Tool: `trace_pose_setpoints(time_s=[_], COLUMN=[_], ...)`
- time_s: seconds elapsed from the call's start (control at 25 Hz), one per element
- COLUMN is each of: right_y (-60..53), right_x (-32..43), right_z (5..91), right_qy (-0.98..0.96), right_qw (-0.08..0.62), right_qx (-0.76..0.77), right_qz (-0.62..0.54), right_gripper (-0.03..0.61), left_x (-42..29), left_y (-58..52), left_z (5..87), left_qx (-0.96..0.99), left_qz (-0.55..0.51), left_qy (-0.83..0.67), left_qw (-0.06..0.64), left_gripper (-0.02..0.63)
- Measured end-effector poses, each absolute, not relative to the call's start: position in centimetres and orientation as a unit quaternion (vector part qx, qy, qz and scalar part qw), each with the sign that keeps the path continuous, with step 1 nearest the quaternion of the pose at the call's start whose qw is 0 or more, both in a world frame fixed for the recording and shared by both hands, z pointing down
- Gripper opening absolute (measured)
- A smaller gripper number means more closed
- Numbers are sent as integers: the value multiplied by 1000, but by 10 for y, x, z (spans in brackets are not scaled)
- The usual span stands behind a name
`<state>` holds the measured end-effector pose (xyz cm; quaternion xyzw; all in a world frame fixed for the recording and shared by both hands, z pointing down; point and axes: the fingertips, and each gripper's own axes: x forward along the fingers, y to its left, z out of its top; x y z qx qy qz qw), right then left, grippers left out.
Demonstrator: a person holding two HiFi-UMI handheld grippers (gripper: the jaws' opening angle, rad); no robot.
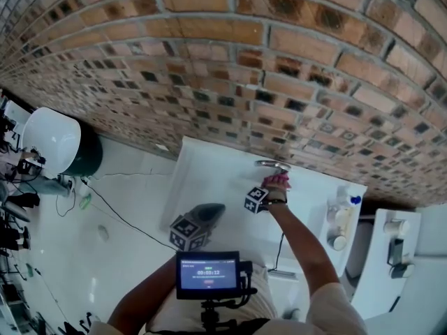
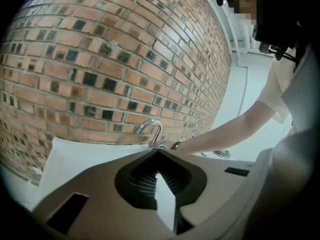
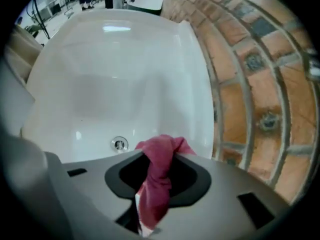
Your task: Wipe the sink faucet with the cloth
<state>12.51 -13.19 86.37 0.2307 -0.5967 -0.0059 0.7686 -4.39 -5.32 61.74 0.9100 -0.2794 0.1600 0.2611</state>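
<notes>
A chrome curved faucet [image 1: 272, 164] [image 2: 150, 129] stands at the back rim of the white sink [image 1: 209, 180] [image 3: 100, 74], against the brick wall. My right gripper [image 1: 277, 182] [image 3: 160, 154] is shut on a pink-red cloth [image 1: 278, 181] [image 3: 157, 176] and holds it just below the faucet, pointing steeply down into the basin. The cloth bunches out between the jaws. The left gripper [image 1: 214, 209] [image 2: 157, 155] hovers over the sink's front, shut with nothing in it, aimed toward the faucet.
The drain [image 3: 119, 144] lies in the basin bottom. A soap bottle [image 1: 342, 213] stands on the sink's right rim. A white dome-shaped object [image 1: 52, 142] and a thin cable [image 1: 119, 215] lie on the white surface at left. A small monitor [image 1: 207, 274] sits below my view.
</notes>
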Motion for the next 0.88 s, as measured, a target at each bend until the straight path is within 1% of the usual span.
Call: trace_pose_setpoints(time_s=[0.2, 0.4, 0.56, 0.72, 0.88], right_y=[-116, -98, -86, -83, -80], right_x=[127, 147, 158, 167, 176], right_z=[892, 901, 923, 911, 904], right_qy=[-538, -450, -404, -356, -309], right_qw=[830, 890, 911, 928, 936], right_qx=[141, 31, -49, -95, -143], right_qz=[-34, -69, -68, -63, -94], right_gripper=[126, 126, 126, 126, 124], left_x=[-63, -77, -88, -97, -103], left_y=[-56, -56, -55, -55, -52], left_z=[612, 613, 615, 616, 616], left_qx=[904, 901, 897, 892, 888], left_qz=[159, 163, 165, 162, 160], left_qy=[-289, -296, -305, -319, -329], left_qw=[271, 273, 275, 277, 279], left_gripper=[0, 0, 0, 0, 0])
